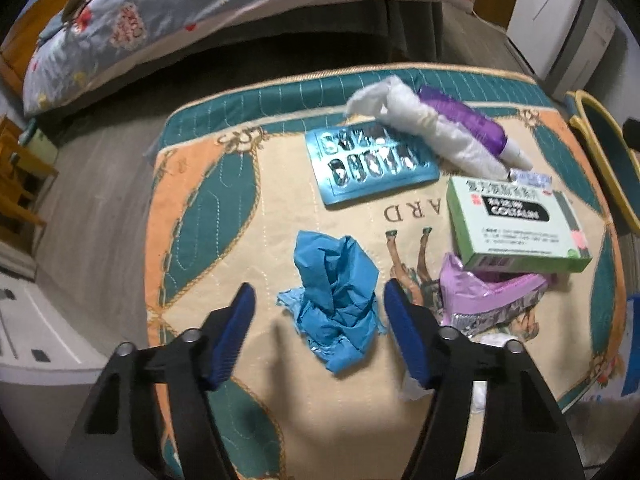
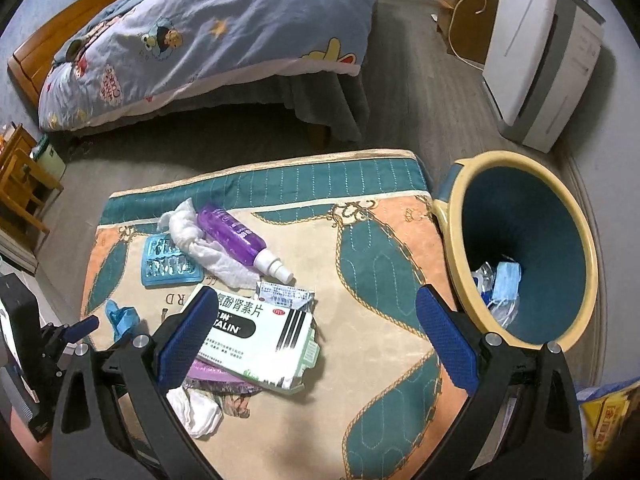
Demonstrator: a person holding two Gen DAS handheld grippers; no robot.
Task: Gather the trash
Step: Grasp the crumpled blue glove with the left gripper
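A crumpled blue glove lies on the quilted mat, between the fingers of my left gripper. The jaws stand open: there is a clear gap at the left pad, and the right pad is close to the glove. Beyond it lie a teal blister pack, a white tissue, a purple spray bottle, a green medicine box and a purple foil wrapper. My right gripper hangs wide open above the medicine box, holding nothing. The left gripper shows at that view's left edge.
A yellow-rimmed blue bin stands at the mat's right edge, with a face mask inside. A bed with a blue quilt lies beyond the mat. A white appliance stands at the back right and wooden furniture at the left.
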